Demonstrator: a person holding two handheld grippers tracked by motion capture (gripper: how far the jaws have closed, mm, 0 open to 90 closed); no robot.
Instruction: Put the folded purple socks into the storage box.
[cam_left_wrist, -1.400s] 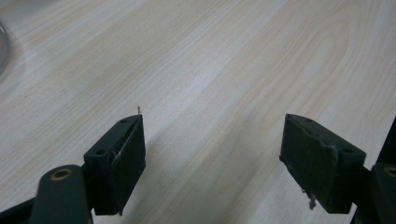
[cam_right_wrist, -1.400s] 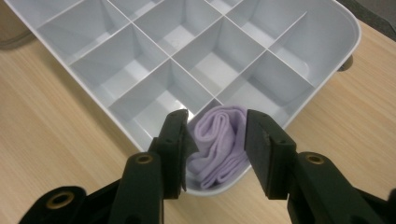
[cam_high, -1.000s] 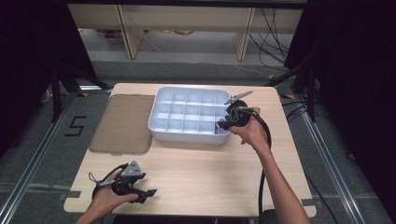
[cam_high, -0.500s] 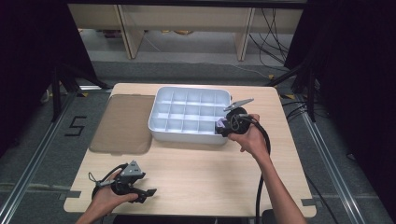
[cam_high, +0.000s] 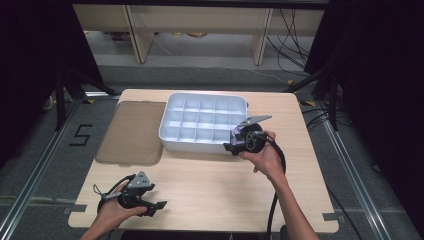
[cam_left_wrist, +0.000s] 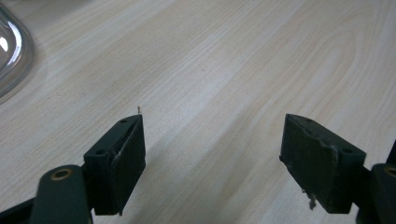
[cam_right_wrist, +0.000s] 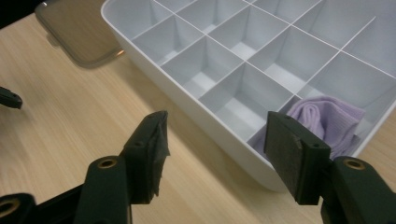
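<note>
A white compartment tray (cam_high: 200, 125) stands in the middle of the table. In the right gripper view a rolled lilac cloth (cam_right_wrist: 327, 121) lies in the tray's (cam_right_wrist: 219, 70) corner compartment. My right gripper (cam_high: 231, 146) hovers at the tray's front right corner, just outside its front wall. Its jaws have just been opening and stand open (cam_right_wrist: 215, 154) with nothing gripped between them. My left gripper (cam_high: 156, 205) rests near the table's front left edge, open (cam_left_wrist: 212, 158) over bare wood.
A brownish clear lid (cam_high: 132, 132) lies flat to the left of the tray; its rim (cam_left_wrist: 9, 51) shows in the left gripper view. Bare wooden tabletop (cam_high: 210, 185) stretches between the two hands. Cables trail from both grippers.
My right gripper has drawn back from over the tray's corner toward the person and a little lower, and its jaws stand wider. The left hand has kept still.
</note>
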